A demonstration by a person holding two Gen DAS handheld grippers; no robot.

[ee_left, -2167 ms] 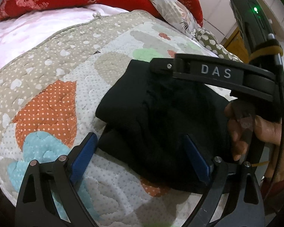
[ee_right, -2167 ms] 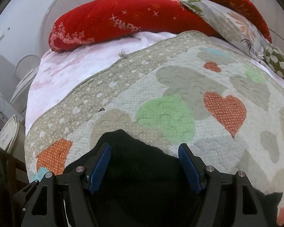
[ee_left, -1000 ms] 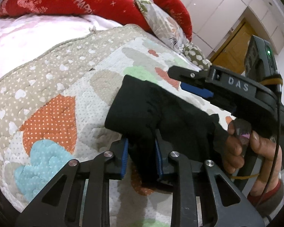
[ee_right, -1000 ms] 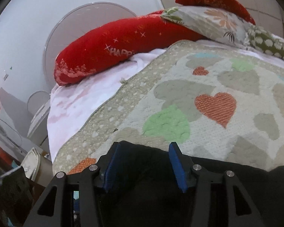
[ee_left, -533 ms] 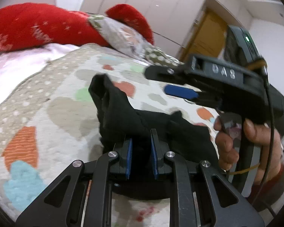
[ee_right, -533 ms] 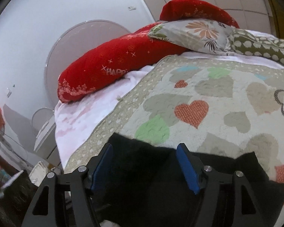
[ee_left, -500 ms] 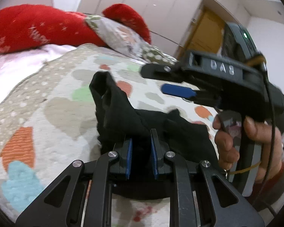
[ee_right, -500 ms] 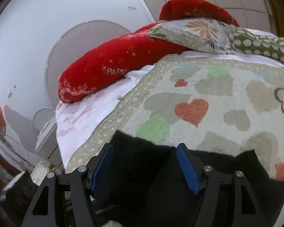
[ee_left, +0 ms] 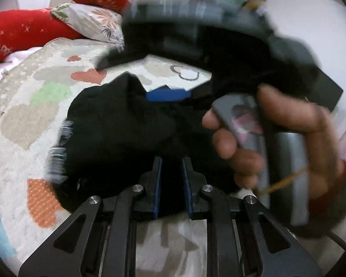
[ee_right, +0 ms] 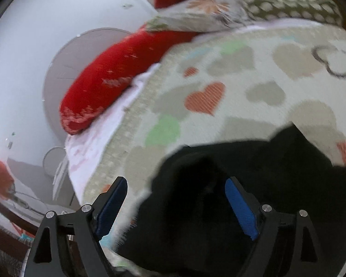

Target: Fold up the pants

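Note:
The black pants (ee_left: 117,127) are bunched in a folded bundle and lifted above the heart-patterned quilt (ee_left: 34,115). My left gripper (ee_left: 171,175) is shut on the near edge of the pants. In the right wrist view the pants (ee_right: 253,184) fill the lower right, and my right gripper (ee_right: 175,198) is open, its blue pads wide apart with the cloth between and under them. The right gripper and the hand holding it (ee_left: 265,120) also show, blurred, at the right of the left wrist view, close above the bundle.
Red pillows (ee_right: 117,76) and a floral pillow (ee_right: 210,11) lie at the head of the bed. A pink sheet (ee_right: 108,129) shows at the quilt's left edge. A white wall and a round fan (ee_right: 57,161) stand beyond the bed.
The left gripper closed on the pants and lifted the bundle, swinging it to the right. The right gripper has opened wider. Both views are motion-blurred now.

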